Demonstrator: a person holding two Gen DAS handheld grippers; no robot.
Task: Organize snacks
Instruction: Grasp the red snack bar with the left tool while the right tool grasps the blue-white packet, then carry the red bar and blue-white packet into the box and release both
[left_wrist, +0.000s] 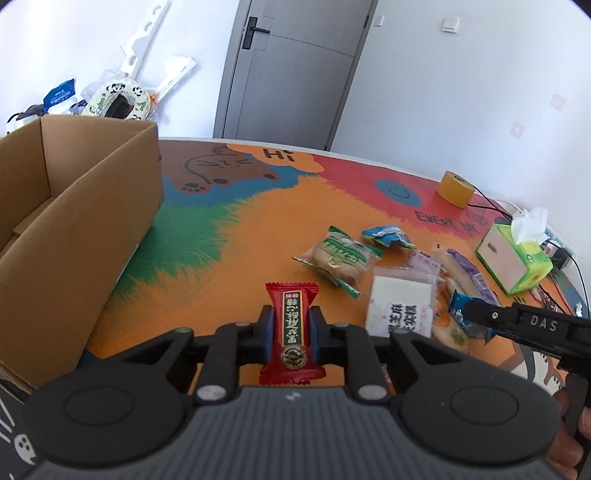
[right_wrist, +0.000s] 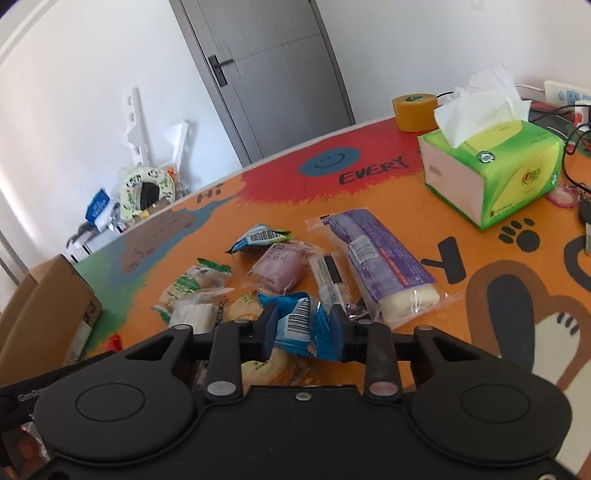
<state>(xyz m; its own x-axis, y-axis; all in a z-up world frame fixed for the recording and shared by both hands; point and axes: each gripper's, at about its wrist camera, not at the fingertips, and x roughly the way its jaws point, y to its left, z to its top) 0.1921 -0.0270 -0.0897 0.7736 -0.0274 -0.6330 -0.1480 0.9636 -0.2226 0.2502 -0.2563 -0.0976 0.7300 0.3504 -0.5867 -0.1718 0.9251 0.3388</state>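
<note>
Between the jaws of the left gripper (left_wrist: 291, 328) a red snack packet (left_wrist: 291, 328) is clamped, held near the cardboard box (left_wrist: 74, 236), probably its destination. The right gripper (right_wrist: 303, 323) has its jaws pressed on a blue packet (right_wrist: 301, 325) just above the snack pile (right_wrist: 280, 266) on the table (right_wrist: 480, 258).

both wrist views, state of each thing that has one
left gripper: shut on red candy
right gripper: shut on blue packet
cardboard box: open at the top
tissue box: open, tissue sticking up
door: closed
purple roll: sealed, lying flat
</note>
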